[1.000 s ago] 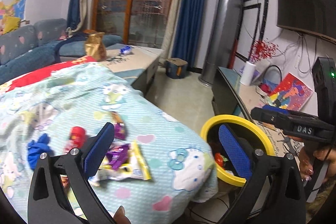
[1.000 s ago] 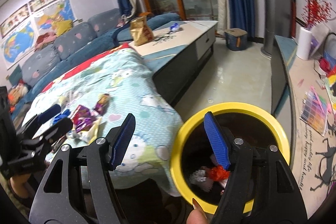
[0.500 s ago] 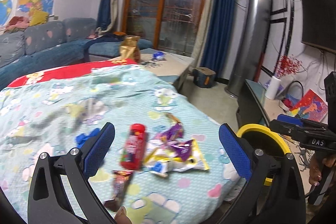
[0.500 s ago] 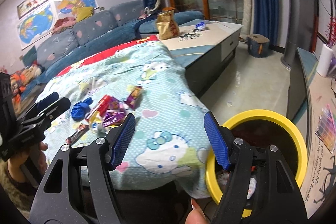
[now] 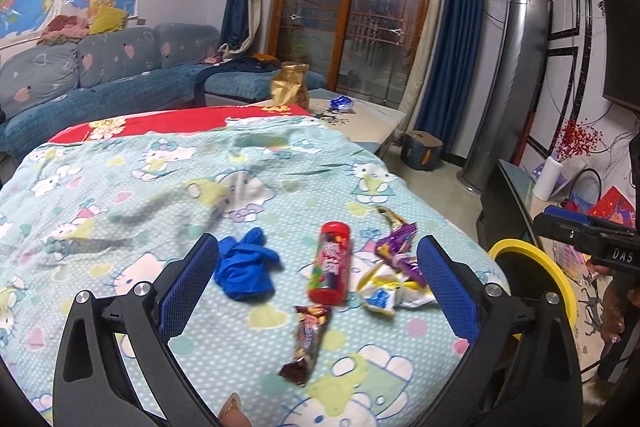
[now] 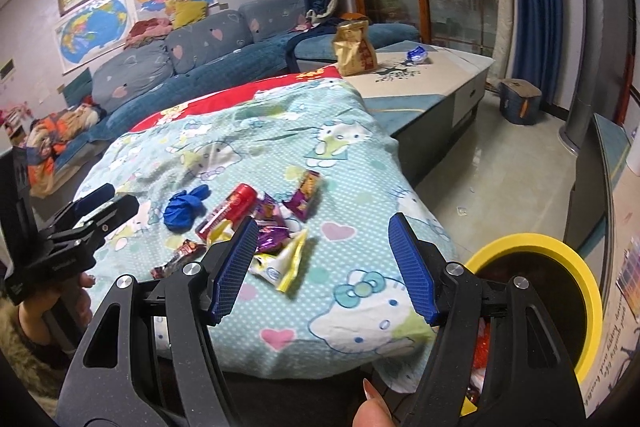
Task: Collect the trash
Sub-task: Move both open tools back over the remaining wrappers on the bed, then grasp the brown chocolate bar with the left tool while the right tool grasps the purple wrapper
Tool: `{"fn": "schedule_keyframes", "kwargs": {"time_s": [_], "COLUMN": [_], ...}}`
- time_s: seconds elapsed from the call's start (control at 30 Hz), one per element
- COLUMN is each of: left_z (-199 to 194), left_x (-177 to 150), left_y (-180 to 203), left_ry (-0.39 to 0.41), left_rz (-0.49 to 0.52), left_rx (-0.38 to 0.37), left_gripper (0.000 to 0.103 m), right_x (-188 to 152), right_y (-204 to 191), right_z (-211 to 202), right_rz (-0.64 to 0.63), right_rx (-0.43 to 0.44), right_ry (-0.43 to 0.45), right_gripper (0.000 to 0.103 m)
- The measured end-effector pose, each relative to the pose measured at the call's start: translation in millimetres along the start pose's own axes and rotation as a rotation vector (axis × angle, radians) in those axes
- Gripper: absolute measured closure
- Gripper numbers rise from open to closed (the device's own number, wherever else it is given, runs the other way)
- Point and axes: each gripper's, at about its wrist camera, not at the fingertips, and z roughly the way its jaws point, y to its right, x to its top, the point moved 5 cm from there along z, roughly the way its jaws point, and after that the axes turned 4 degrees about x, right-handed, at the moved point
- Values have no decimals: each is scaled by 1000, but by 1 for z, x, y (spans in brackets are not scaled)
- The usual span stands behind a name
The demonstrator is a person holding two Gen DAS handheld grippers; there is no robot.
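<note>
From where I sit, both claws are empty: my left claw [image 5: 318,277] stands wide apart with nothing between its blue pads, and my right claw [image 6: 324,269] is likewise spread and holding nothing. I take the round bin with the yellow rim [image 6: 582,259] as my landmark — it sits on the floor just off the near corner of the bed with the pale blue cartoon-cat quilt [image 5: 160,187]. Some trash already lies at its bottom, red and white scraps as far as I can tell, so I judge part of the job done. What is left lies in a loose cluster on the quilt, a short reach from the bin: a crumpled blue rubber glove [image 5: 244,267] farthest from it, a red cylindrical candy tube [image 5: 331,267] lying on its side next, a dark brown snack-bar wrapper [image 5: 306,341] by the near edge, and a heap of purple, yellow and white foil wrappers [image 5: 394,275] closest to the bin. None of these is touched yet — I would say the next pick is still to be made.
</note>
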Motion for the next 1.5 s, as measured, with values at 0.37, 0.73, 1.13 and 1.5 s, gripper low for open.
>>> {"fn": "schedule_keyframes", "kwargs": {"time_s": [0.37, 0.73, 1.13, 1.5], "left_z": [-2, 17, 38, 49], "left_x": [-12, -42, -71, -81], "left_y": [-24, -17, -6, -10], "left_ry": [-37, -160, -282, -326], "left_rz": [-15, -7, 9, 6], "left_rx": [30, -53, -83, -80], "left_gripper": [7, 15, 41, 69], "right_x": [7, 3, -4, -5], "right_y": [-21, -29, -39, -42], "right_z": [22, 63, 109, 143], "right_rz": [-33, -44, -35, -30], "right_rx": [31, 56, 90, 82], "right_ry": [-24, -107, -200, -253], "right_gripper": [43, 53, 64, 87]}}
